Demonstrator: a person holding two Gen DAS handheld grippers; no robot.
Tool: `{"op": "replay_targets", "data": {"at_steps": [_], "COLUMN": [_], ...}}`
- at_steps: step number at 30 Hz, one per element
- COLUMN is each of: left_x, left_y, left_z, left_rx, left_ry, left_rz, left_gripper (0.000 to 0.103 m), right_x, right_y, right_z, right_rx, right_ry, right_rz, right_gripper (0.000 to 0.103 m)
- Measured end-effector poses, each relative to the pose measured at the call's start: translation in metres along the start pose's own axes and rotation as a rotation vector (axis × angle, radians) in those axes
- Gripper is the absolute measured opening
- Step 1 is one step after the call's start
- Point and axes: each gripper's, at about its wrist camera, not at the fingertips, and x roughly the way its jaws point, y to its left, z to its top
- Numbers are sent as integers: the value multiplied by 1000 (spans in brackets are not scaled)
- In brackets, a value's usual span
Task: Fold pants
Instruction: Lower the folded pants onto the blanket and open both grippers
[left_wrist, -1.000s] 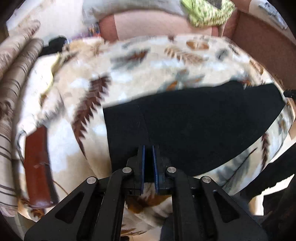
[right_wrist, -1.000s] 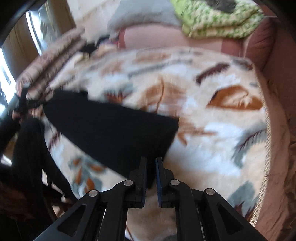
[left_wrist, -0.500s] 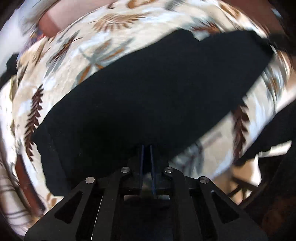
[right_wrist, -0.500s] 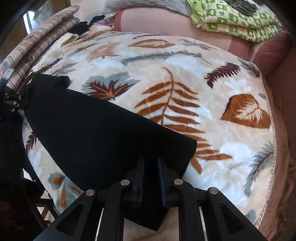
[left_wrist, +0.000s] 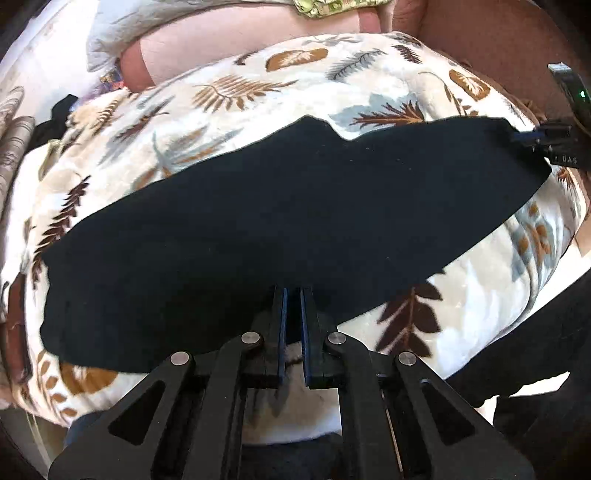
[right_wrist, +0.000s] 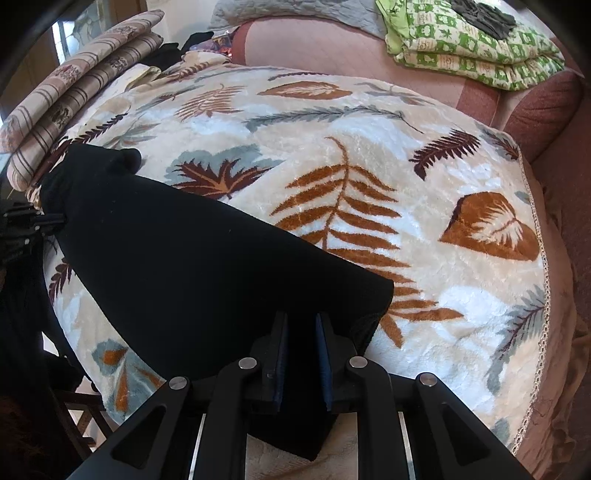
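Only one marking is found: small pale characters, read roughly as "7 0A5", are printed on the black body of the right gripper (left_wrist: 565, 159) at the right edge of the left wrist view; the first character is uncertain. Nothing else can be read.

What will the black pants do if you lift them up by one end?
The pants will probably flop and droop, since they lie limp and flat over the blanket, following its curve. They look thin and light, so likely easy to lift. The right gripper pinches the cloth; the plush blanket may drag on it slightly.
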Motion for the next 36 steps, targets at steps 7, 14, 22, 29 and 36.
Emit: {"op": "replay_targets", "data": {"at_steps": [7,14,22,29,36], "left_x": [3,-2,65,62,64], "left_y": [10,-8,-12,-5,-4], "left_z": [29,50,88,77,77], "left_rx": [-140,-103,-38,-86,-103], "left_ry": [-130,-196,-70,-155,-177], "left_rz": [-88,-127,-240,-291,-292], "left_gripper": [33,33,38,40,46], "right_x": [0,0,-1,-30,13], "right_y": [1,0,0,-15,-28], "right_z": [-2,-5,-4,-4,12], "right_rx": [-16,-19,-18,71,89], "right_ry": [-9,-22,-23,-121,-30], "right_rz": [-2,1,-3,50,-42], "right_gripper": [16,17,18,19,22]}}
